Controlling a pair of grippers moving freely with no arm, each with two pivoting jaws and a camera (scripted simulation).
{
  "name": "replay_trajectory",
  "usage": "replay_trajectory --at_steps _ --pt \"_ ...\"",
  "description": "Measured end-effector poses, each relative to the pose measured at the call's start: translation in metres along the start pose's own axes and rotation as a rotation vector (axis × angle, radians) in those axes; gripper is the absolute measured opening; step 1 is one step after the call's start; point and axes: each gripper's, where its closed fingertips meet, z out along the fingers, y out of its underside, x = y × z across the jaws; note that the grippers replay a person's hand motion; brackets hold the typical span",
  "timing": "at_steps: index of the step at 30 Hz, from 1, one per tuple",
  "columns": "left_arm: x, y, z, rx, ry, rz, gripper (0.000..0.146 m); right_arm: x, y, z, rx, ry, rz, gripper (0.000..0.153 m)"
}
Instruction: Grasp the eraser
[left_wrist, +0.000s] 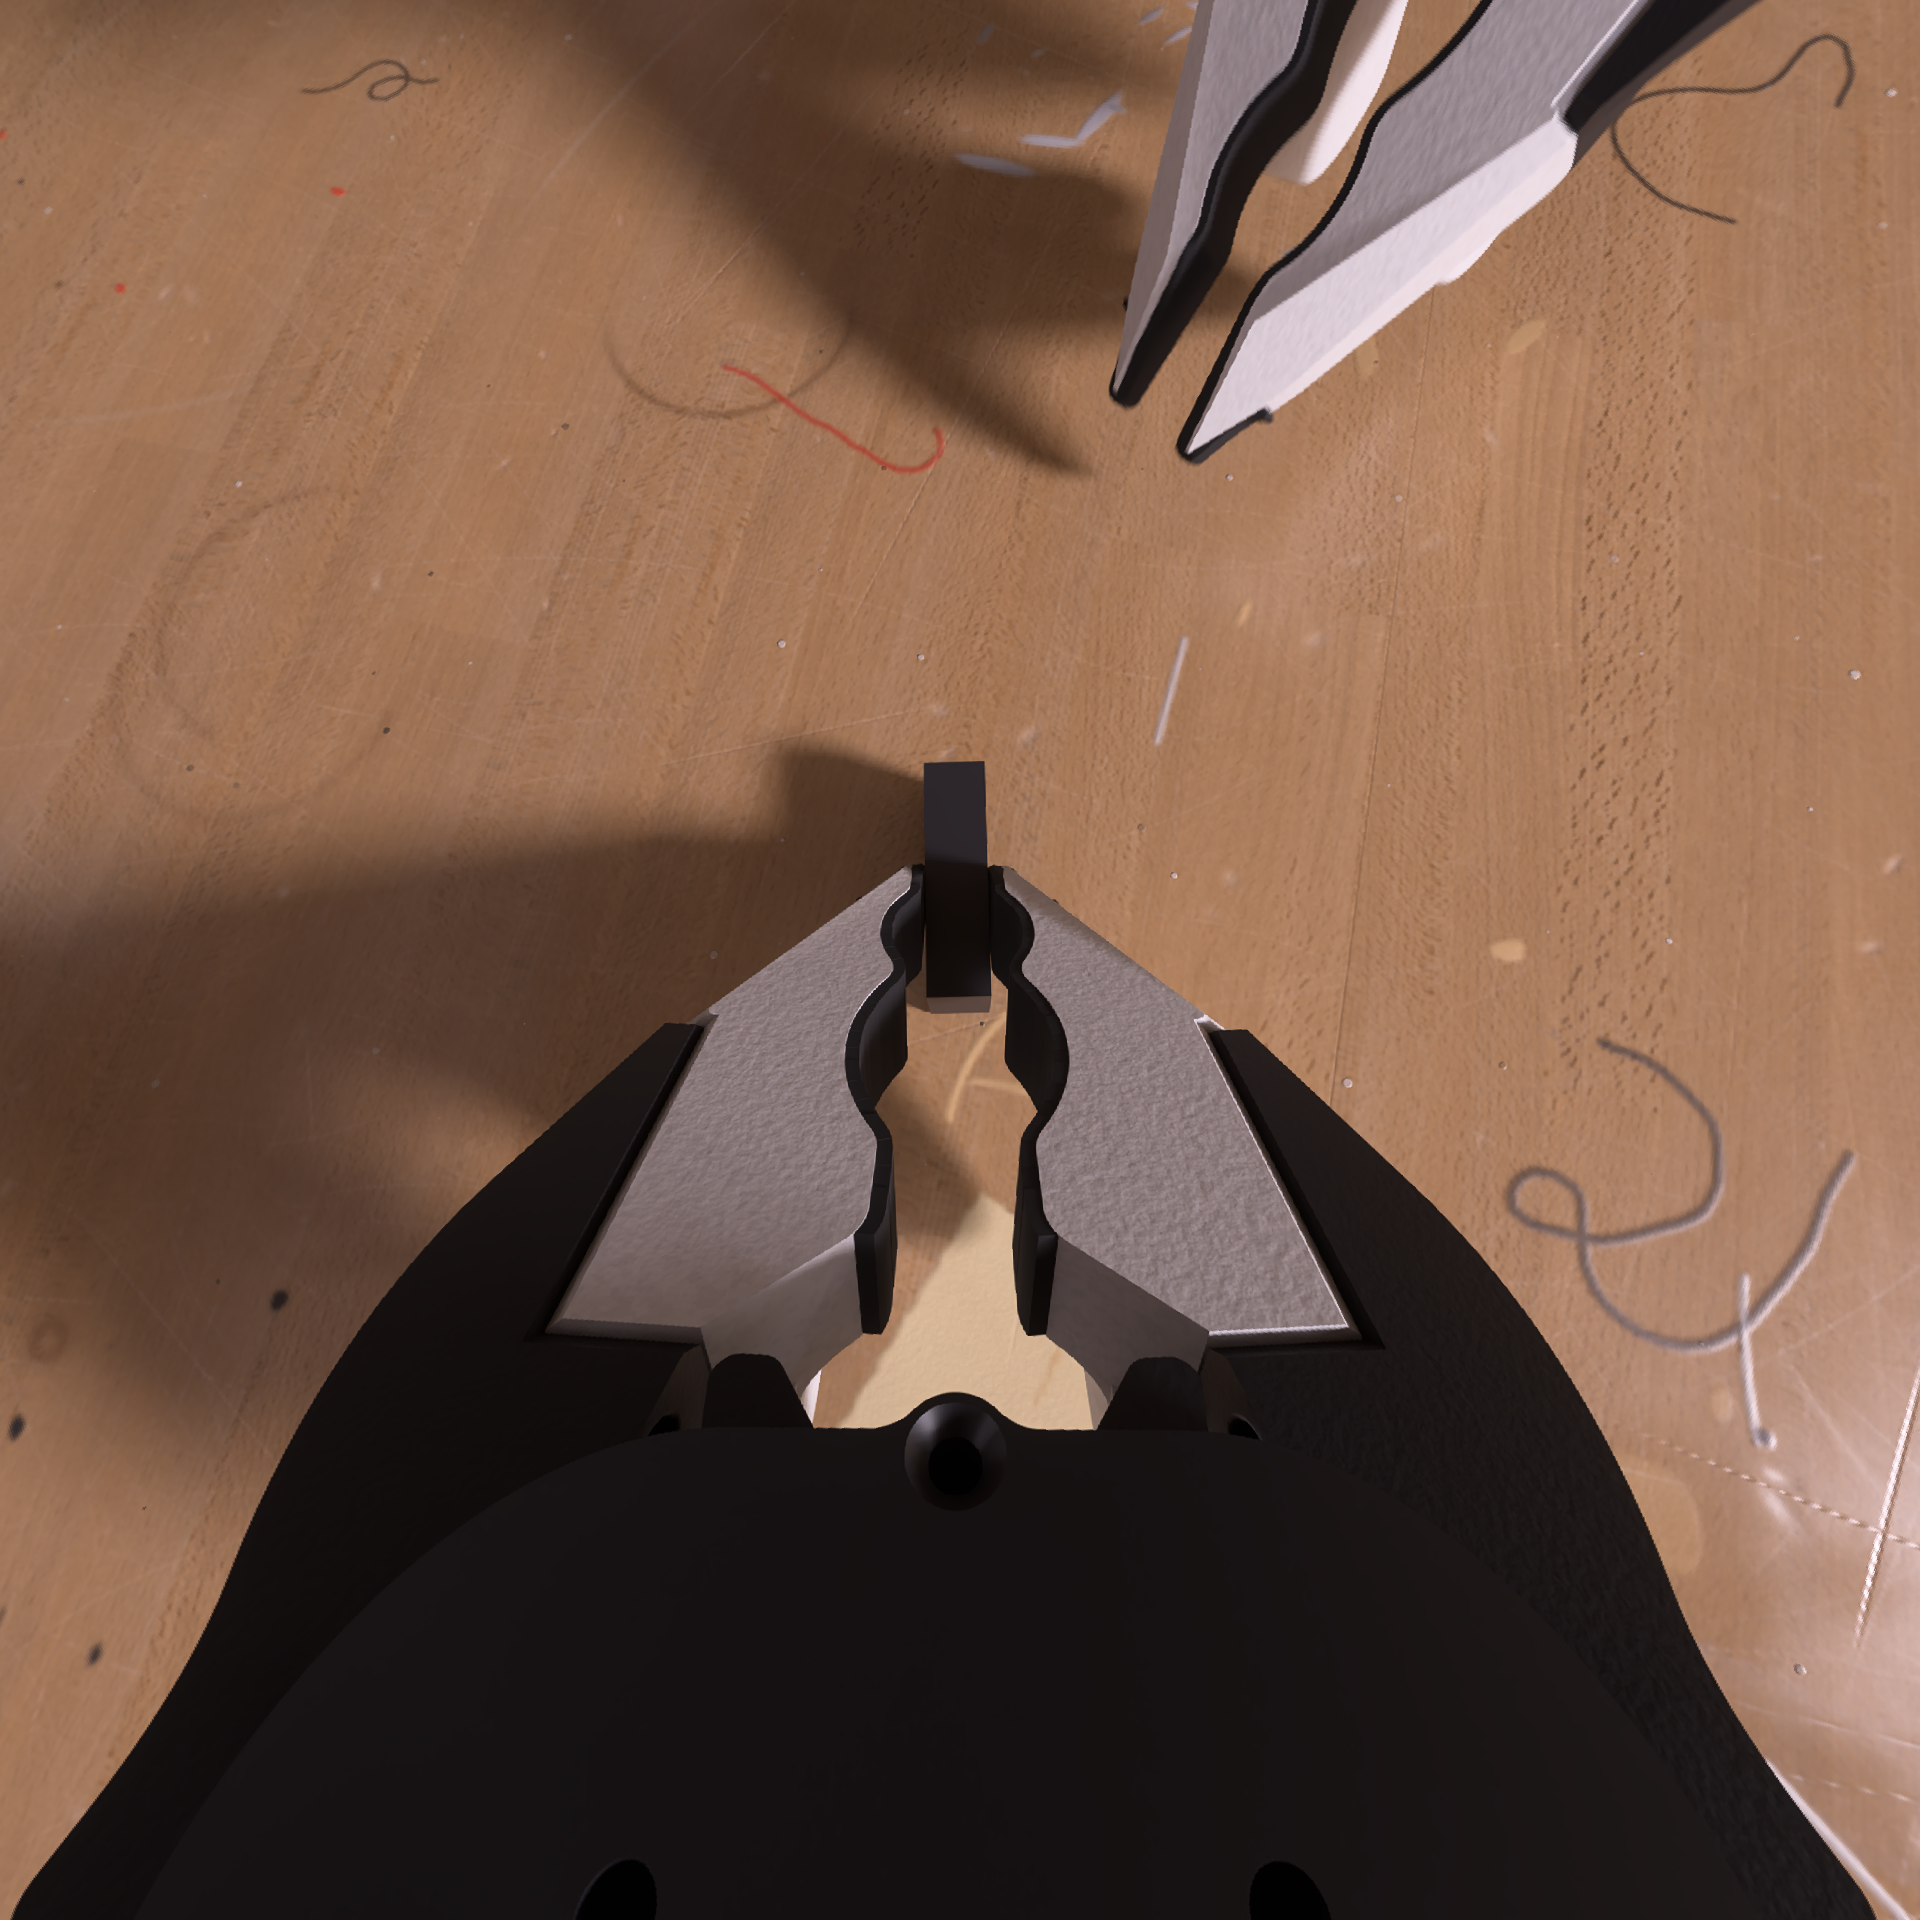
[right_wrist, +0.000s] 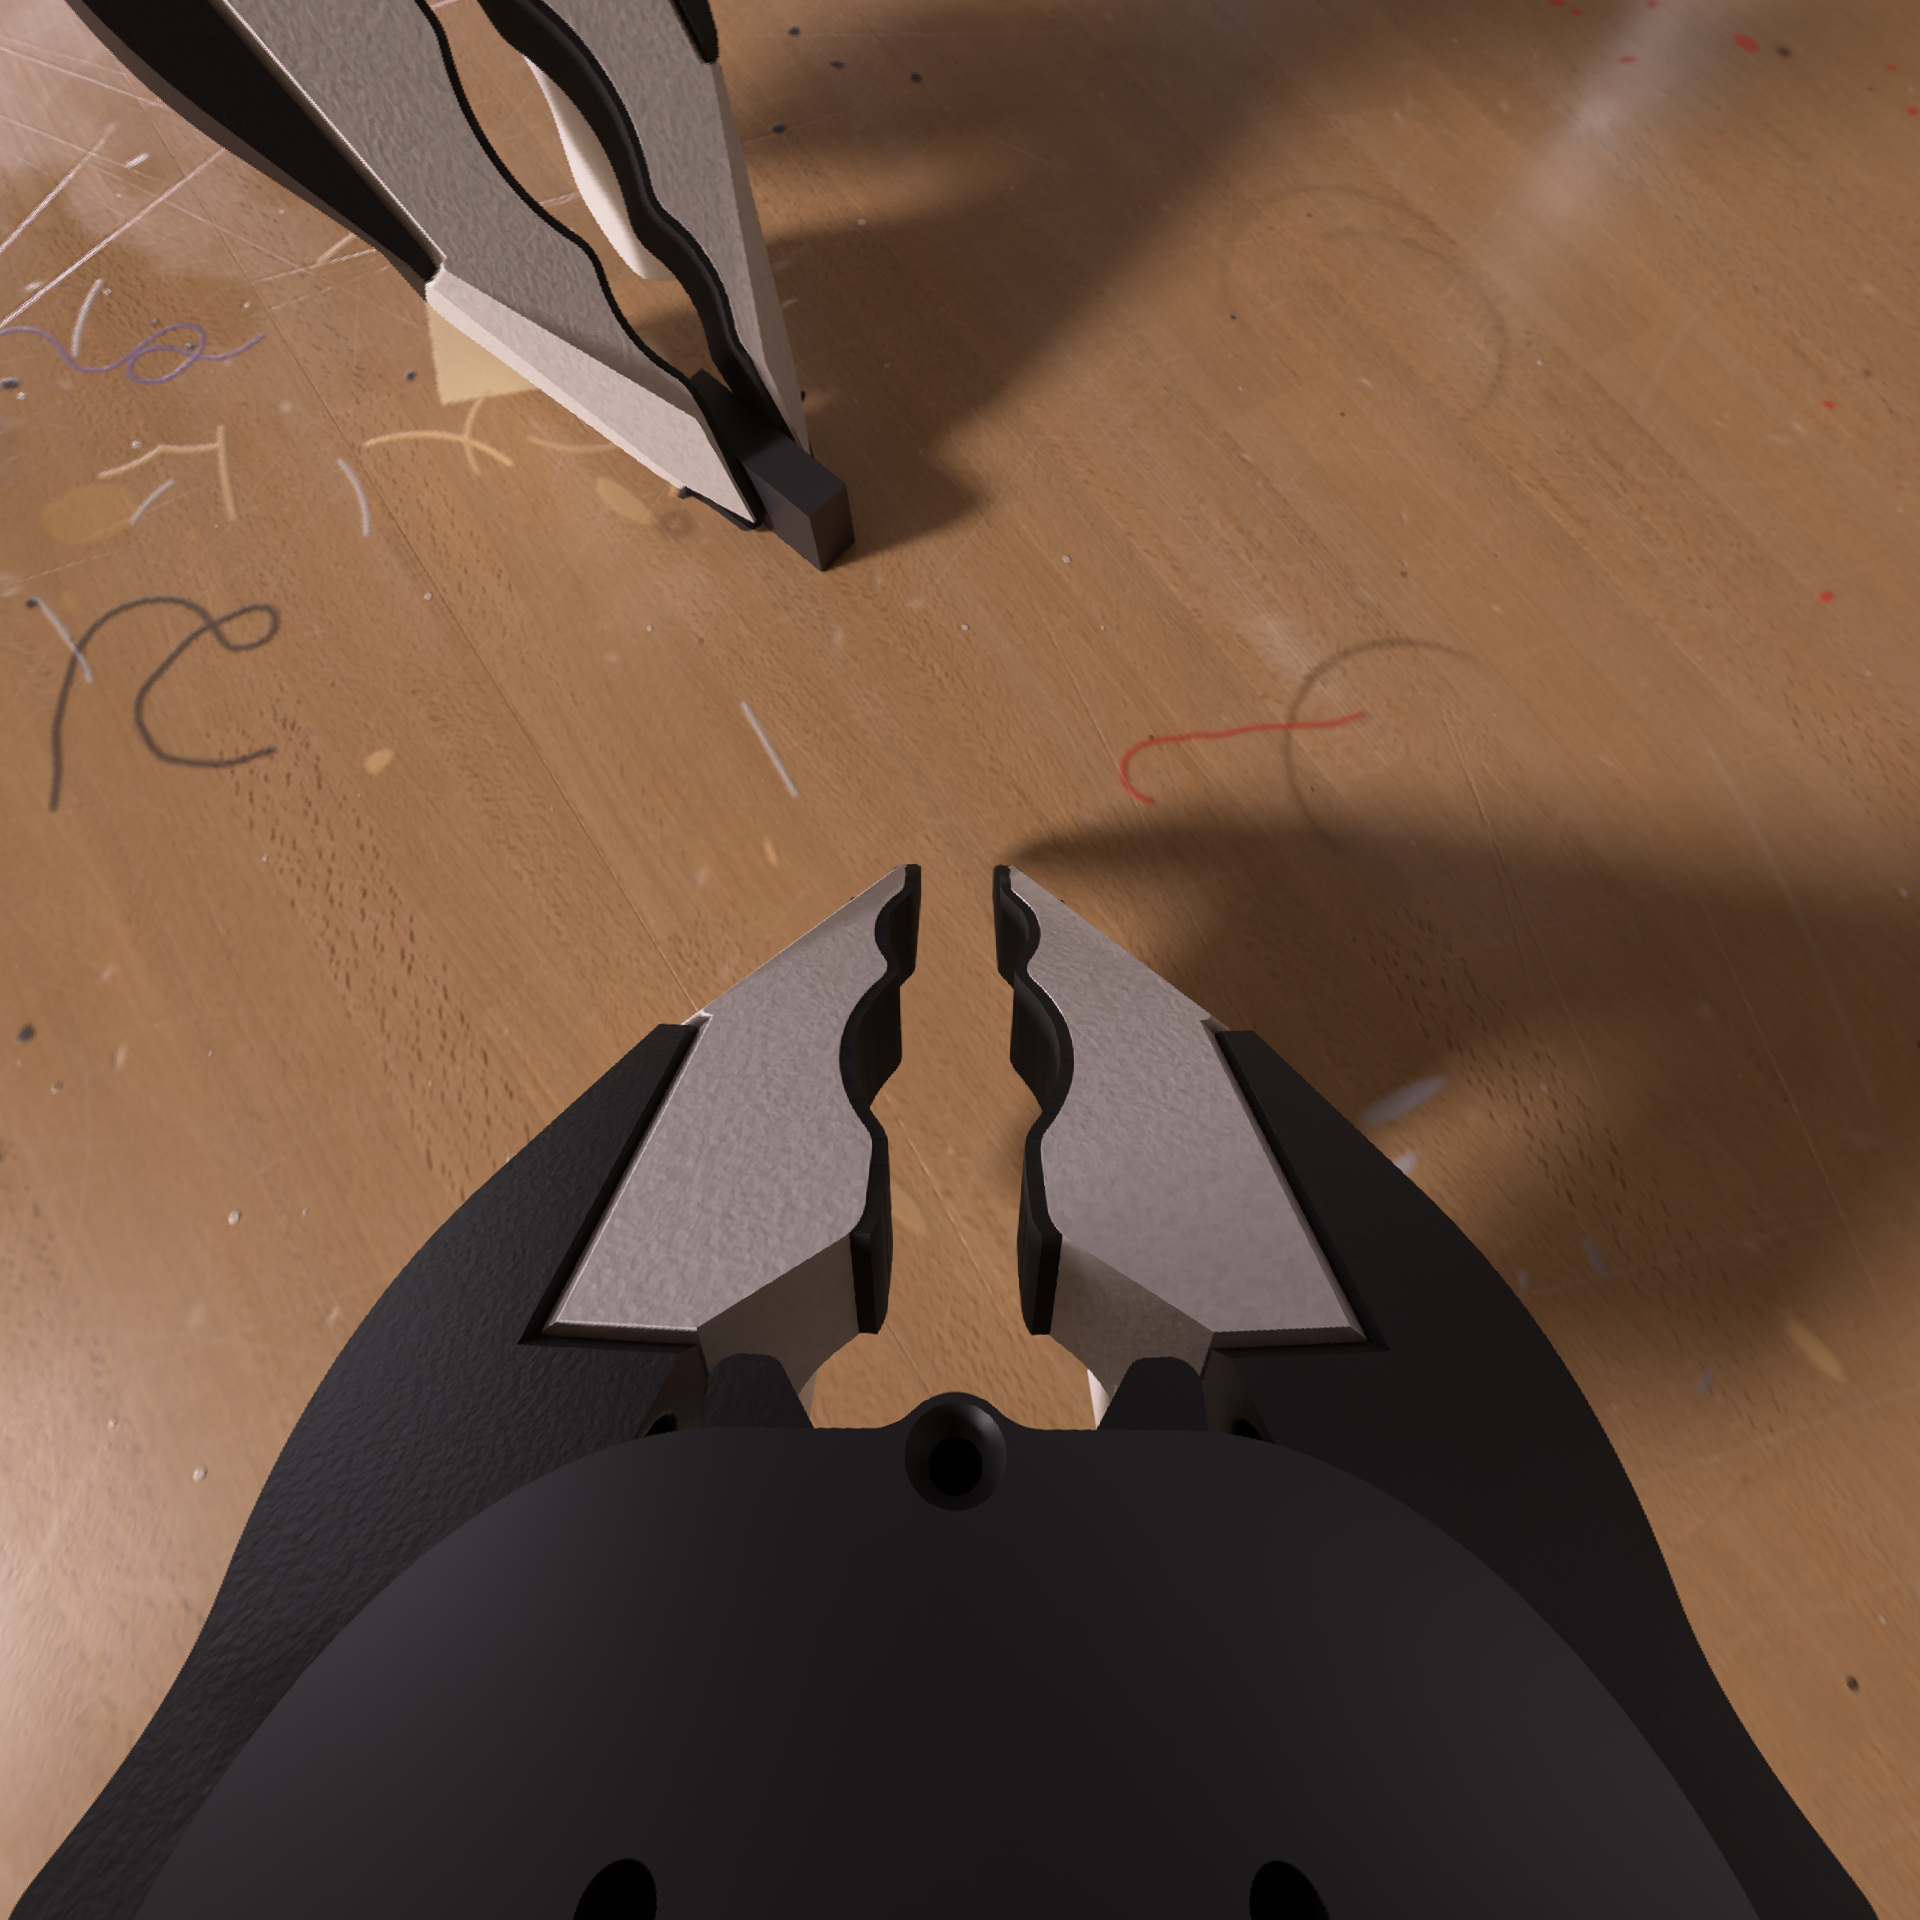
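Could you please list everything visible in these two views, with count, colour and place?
eraser: one, black block, gripped at the left gripper's tips, its far end sticking out beyond them.
table: one, brown wood, marked with scribbles, scratches and specks, under everything.
left gripper: one, black body with grey fingers, shut on the eraser; seen at upper left in the right wrist view.
right gripper: one, black body with grey fingers, a narrow gap between its tips and nothing in it, over bare table; seen at upper right in the left wrist view.
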Motion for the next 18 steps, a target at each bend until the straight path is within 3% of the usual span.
replay_trajectory --at_steps 5,18 --pt "0.000 0.001 -0.001 -0.002 -0.011 0.010 0.011 0.005 0.012 -0.008 -0.033 -0.008 0.018 0.024" --pt "0.008 0.001 -0.001 -0.004 0.040 -0.008 0.011 0.007 0.008 0.001 -0.053 -0.017 -0.011 0.021"
